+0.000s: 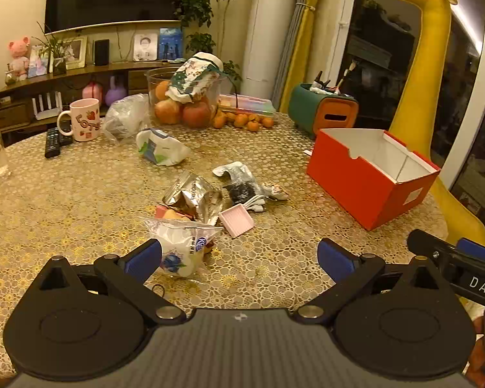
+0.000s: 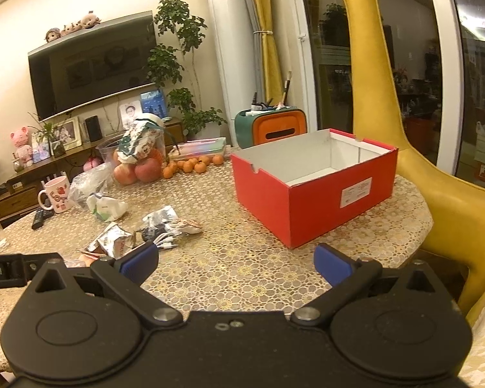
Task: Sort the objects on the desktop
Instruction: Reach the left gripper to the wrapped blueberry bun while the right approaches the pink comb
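Both grippers tilt downward over the table's near edge. The left gripper (image 1: 239, 258) has its jaws spread fully wide and empty, its left finger beside a clear snack packet (image 1: 181, 249). The right gripper (image 2: 236, 263) is equally wide and empty, facing the open red box (image 2: 310, 200) near the table's (image 2: 229, 278) right edge. Crumpled foil wrappers (image 1: 194, 197) and a pink tray (image 1: 236, 220) lie mid-table.

One red box (image 1: 368, 190), one pink mug (image 1: 82, 123), two remotes (image 1: 53, 142).

Crumpled snack wrappers (image 1: 194, 199), a pink tray (image 1: 236, 220) and a cable (image 1: 257, 201) lie beside an open red box (image 1: 359, 187)
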`<state>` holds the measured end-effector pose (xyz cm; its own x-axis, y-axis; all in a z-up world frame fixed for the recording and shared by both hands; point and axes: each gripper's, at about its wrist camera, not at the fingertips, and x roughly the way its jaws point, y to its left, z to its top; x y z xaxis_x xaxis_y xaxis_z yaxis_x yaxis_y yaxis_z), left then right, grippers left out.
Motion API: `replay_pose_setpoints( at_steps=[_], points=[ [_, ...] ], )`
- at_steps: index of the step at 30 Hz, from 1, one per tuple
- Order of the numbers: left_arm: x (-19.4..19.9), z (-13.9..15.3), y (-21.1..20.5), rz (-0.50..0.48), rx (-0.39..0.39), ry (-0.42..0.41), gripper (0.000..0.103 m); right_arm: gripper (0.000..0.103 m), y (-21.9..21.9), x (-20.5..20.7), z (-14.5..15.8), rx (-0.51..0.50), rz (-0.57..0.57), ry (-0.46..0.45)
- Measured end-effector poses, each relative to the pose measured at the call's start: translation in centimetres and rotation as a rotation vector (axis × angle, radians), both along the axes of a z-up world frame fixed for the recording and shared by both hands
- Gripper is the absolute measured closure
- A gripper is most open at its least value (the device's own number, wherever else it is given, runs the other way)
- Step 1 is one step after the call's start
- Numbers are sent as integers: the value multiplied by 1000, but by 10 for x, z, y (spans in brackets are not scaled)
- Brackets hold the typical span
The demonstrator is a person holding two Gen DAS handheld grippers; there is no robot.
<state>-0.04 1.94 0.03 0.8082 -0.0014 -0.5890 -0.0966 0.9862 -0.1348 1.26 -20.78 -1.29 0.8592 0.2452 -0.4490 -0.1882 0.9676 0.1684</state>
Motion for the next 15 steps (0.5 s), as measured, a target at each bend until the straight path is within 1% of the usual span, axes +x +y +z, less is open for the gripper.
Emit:
replay_pose_setpoints(
  at_steps=[5, 7, 11, 15],
  points=[
    [3, -3, 2, -16, -8, 4, 0, 0, 7, 4, -2, 10, 90, -7],
    [6, -5, 4, -13, 0, 6, 0, 0, 12, 5, -4, -5, 123, -14],
    [11, -9, 10, 13, 48, 0, 0, 0, 20, 12, -8, -39, 166, -43],
    [14, -22, 15, 9, 90, 10, 0, 1, 28, 27, -12, -37, 204, -41]
  ],
)
